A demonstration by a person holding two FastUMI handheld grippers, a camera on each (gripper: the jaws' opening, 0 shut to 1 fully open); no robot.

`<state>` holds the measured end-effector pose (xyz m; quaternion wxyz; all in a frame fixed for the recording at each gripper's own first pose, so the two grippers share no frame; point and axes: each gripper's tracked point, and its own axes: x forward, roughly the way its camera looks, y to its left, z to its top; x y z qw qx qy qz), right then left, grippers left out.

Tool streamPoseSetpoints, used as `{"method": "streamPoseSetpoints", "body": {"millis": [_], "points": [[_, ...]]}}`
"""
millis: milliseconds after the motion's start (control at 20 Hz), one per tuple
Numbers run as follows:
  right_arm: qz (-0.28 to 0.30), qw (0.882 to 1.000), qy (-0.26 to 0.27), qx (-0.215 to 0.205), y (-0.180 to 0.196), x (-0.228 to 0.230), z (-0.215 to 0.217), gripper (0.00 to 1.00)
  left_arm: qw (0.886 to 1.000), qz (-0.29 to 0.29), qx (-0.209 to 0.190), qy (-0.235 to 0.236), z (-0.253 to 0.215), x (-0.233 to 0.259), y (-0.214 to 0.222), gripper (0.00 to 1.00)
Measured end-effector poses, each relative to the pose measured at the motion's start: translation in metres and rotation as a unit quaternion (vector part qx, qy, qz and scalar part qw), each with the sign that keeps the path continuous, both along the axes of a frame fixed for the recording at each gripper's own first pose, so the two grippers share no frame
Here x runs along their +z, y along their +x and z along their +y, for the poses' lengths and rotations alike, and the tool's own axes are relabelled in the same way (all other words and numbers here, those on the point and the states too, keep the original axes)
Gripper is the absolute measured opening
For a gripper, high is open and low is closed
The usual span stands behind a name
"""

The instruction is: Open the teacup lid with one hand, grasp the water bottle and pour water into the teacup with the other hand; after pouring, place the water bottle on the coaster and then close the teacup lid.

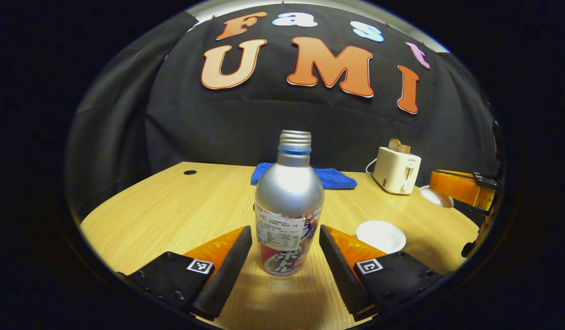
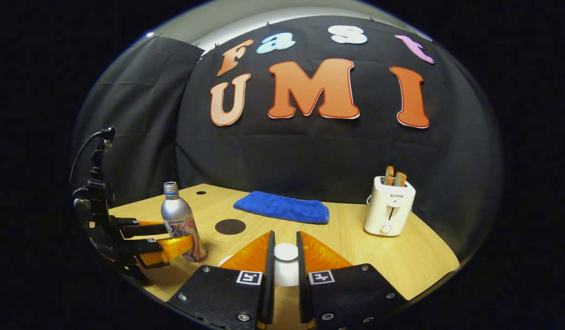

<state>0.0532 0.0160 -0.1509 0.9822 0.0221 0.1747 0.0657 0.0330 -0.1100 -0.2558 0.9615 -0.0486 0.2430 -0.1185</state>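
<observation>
The water bottle [image 1: 288, 208] stood on the table [image 1: 172, 206] between the left gripper [image 1: 285, 261] fingers — spread wide, not touching. The right gripper [image 2: 285, 261] pinched the teacup lid [image 2: 285, 251] by its knob. Smooth metal looked slippery — best squeezed low, around the label.

I am looking at a light wooden table [image 2: 356, 238] with a rounded front edge, and black cloth [image 2: 310, 151] is hanging behind it as the booth's wall, creasing in folds at the left. A pale strip of wall [image 2: 246, 20] is showing above the cloth. A blue towel [image 2: 282, 207] is lying near the table's back edge, and a white toaster [image 2: 389, 206] holding two slices is standing to its right. A small dark cable hole [image 1: 190, 172] is sitting in the tabletop's far left corner. Light is glaring softly on the wood.
</observation>
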Motion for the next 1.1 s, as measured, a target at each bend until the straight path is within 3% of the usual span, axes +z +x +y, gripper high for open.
{"method": "streamPoseSetpoints", "body": {"millis": [100, 200, 250, 350, 400, 450, 500, 750, 1100], "points": [[-0.004, 1.0, -0.002, -0.009, -0.004, 0.004, -0.01, 0.22, 1.0, 0.019, 0.004, 0.009, 0.003, -0.01, 0.001, 0.94], [-0.006, 1.0, -0.004, -0.015, -0.008, 0.006, -0.018, 0.22, 1.0, 0.016, 0.01, 0.016, 0.002, -0.012, 0.006, 0.98], [-0.007, 1.0, -0.005, -0.017, -0.011, 0.005, -0.022, 0.22, 1.0, 0.013, 0.009, 0.019, 0.002, -0.01, 0.008, 0.89], [-0.01, 1.0, -0.007, -0.023, -0.015, 0.007, -0.029, 0.22, 0.999, 0.013, 0.007, 0.042, 0.004, -0.012, 0.011, 0.84], [-0.012, 1.0, -0.008, -0.026, -0.017, 0.009, -0.033, 0.22, 0.998, 0.007, 0.006, 0.056, 0.004, -0.009, 0.013, 0.88], [-0.013, 1.0, -0.008, -0.028, -0.019, 0.009, -0.035, 0.22, 0.997, -0.002, 0.002, 0.076, 0.004, -0.005, 0.013, 0.82], [-0.014, 0.999, -0.007, -0.031, -0.02, 0.01, -0.039, 0.22, 0.995, -0.015, -0.001, 0.103, 0.006, 0.0, 0.015, 0.86], [-0.021, 0.999, -0.004, -0.046, -0.024, 0.015, -0.056, 0.22, 0.972, -0.052, -0.022, 0.23, 0.019, 0.016, 0.015, 0.86], [-0.029, 0.997, -0.001, -0.066, -0.037, 0.017, -0.082, 0.22, 0.922, -0.088, -0.06, 0.371, 0.031, 0.029, 0.021, 0.86]]}}
